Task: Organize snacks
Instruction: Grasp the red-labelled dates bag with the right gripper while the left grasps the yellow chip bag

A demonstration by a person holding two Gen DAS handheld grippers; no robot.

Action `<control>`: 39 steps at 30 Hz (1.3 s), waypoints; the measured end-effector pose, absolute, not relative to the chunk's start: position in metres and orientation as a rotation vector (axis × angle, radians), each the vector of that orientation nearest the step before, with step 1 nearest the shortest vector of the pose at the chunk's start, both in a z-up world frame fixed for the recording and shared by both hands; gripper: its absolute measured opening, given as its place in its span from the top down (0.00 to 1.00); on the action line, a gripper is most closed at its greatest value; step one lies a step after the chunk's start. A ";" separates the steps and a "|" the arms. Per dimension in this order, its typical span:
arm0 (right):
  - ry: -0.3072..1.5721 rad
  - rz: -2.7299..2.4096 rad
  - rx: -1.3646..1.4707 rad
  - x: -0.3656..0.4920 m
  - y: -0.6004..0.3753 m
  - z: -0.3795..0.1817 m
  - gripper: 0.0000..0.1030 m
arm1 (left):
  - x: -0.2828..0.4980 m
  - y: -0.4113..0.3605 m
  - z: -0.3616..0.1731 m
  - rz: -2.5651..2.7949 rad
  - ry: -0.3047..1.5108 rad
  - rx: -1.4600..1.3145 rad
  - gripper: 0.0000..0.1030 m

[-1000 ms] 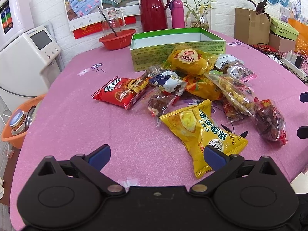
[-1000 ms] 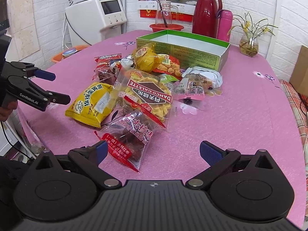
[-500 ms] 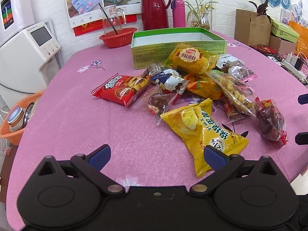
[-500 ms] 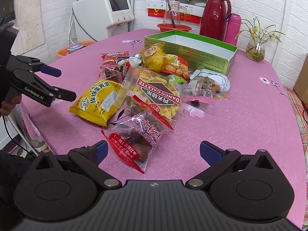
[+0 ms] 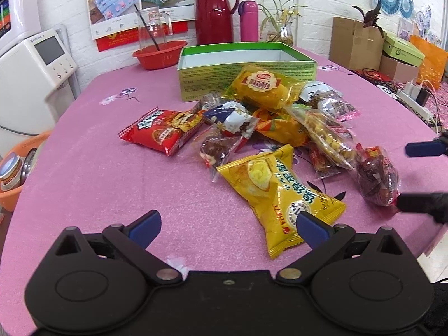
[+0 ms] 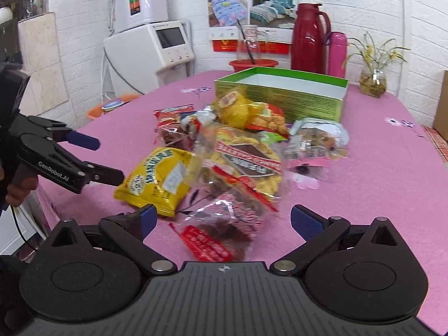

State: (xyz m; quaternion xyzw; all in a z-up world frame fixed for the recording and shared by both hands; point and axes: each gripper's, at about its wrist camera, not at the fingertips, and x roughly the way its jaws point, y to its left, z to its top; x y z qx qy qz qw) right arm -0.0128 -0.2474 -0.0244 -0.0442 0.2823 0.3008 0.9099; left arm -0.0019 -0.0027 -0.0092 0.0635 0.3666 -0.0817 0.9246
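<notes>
A pile of snack packets lies on the pink table (image 5: 84, 184) in front of an open green box (image 5: 246, 68). A yellow chip bag (image 5: 280, 193) lies nearest my left gripper (image 5: 228, 222), which is open and empty. A clear bag of dark red snacks (image 6: 221, 235) lies between the fingers of my right gripper (image 6: 221, 222), which is open. The same bag (image 5: 376, 179) shows at the right in the left wrist view. A red packet (image 5: 161, 131) lies at the pile's left. The left gripper (image 6: 103, 159) also shows in the right wrist view.
A red thermos (image 5: 214, 11), a pink bottle (image 5: 248, 21), a red bowl with a glass jug (image 5: 159, 54) and a plant vase (image 5: 280, 33) stand behind the box. A white appliance (image 5: 30, 75) and an orange basin (image 5: 14, 179) are left of the table. Cardboard boxes (image 5: 355, 42) stand at the right.
My right gripper has moved forward and down, so the dark red snack bag now lies between its open fingers. My left gripper has edged slightly toward the yellow bag.
</notes>
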 end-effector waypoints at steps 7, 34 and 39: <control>0.586 0.574 -0.090 -0.008 -0.226 -0.034 0.00 | -0.001 -0.005 -0.006 -0.270 0.746 0.060 0.00; 0.652 0.500 -0.024 0.029 -0.263 -0.056 0.00 | 0.060 -0.022 -0.032 -0.365 0.894 -0.070 0.18; 0.619 0.455 -0.070 0.034 -0.267 -0.058 0.15 | 0.064 -0.028 -0.032 -0.354 0.853 0.020 0.97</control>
